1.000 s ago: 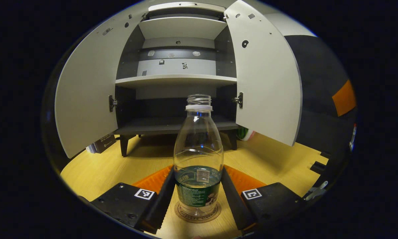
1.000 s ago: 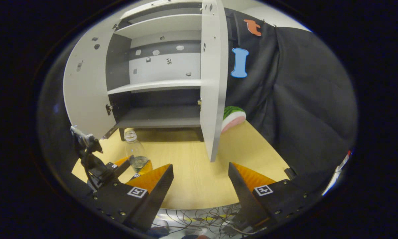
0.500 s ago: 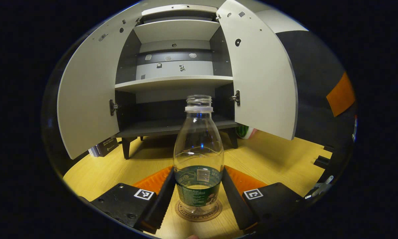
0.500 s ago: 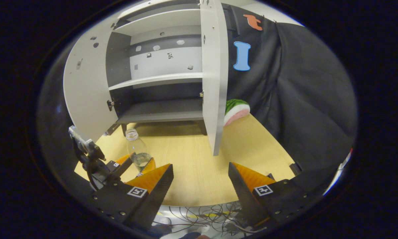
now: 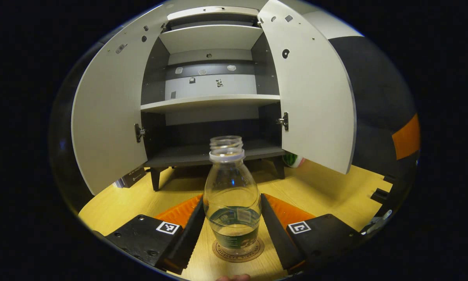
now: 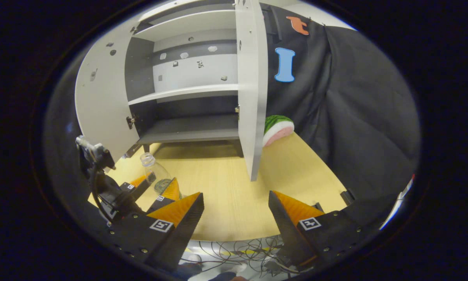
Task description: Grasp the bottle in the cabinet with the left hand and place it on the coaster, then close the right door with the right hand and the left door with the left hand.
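The clear bottle [image 5: 232, 195], uncapped and with a little water and a green label, stands on the round brown coaster [image 5: 238, 251] on the wooden table. My left gripper [image 5: 233, 203] holds it, one finger against each side of its lower body. In the right gripper view the bottle [image 6: 156, 175] and the left gripper [image 6: 156, 187] sit at the lower left. My right gripper [image 6: 236, 203] hangs open and empty over the table's near edge. The cabinet [image 5: 212, 101] stands behind with its left door [image 5: 105, 117] and right door [image 5: 316, 101] both swung open.
A watermelon-slice toy [image 6: 277, 128] lies on the table right of the cabinet. A dark box [image 5: 131, 177] sits under the left door. The right door's edge [image 6: 251, 97] juts toward my right gripper. Cables [image 6: 238, 253] hang below the table's front edge.
The bottle came down onto the coaster. It now sits lower between the left fingers and I see more of its mouth from above. The left gripper rose slightly. The right gripper barely moved.
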{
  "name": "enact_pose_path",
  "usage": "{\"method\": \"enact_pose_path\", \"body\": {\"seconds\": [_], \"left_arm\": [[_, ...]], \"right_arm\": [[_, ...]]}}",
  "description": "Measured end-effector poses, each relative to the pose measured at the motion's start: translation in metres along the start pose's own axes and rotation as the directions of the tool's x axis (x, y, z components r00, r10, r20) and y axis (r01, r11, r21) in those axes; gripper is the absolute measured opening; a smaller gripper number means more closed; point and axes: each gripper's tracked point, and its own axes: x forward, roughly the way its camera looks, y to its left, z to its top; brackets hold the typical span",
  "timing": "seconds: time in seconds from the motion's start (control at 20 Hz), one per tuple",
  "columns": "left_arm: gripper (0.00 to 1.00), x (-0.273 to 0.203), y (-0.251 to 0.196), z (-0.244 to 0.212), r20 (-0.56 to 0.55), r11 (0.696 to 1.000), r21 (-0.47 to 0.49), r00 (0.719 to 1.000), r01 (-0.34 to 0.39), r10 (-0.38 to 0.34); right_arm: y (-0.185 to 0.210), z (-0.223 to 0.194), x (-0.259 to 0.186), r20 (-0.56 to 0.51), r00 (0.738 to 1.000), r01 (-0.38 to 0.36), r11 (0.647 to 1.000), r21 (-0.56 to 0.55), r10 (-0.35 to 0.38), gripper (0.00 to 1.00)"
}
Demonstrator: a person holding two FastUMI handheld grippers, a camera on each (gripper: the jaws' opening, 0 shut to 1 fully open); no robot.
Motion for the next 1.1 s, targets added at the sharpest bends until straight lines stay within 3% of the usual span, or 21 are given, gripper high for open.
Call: {"method": "enact_pose_path", "body": {"seconds": [0.4, 0.9, 1.1], "left_arm": [[0.87, -0.005, 0.003, 0.068, 0.073, 1.000, 0.002, 0.997, -0.008, 0.008], [0.87, -0.029, 0.009, 0.196, 0.203, 1.000, 0.027, 0.979, 0.000, -0.005], [0.87, -0.035, 0.025, 0.231, 0.222, 0.998, 0.029, 0.974, -0.052, 0.044]], "right_arm": [[-0.006, 0.027, -0.016, 0.056, 0.998, -0.001, 1.000, 0.025, 0.000, 1.00], [-0.034, 0.104, -0.035, 0.209, 0.978, -0.015, 0.994, 0.104, -0.007, 1.00], [-0.043, 0.134, -0.042, 0.264, 0.965, -0.023, 0.996, 0.083, 0.000, 1.00]]}}
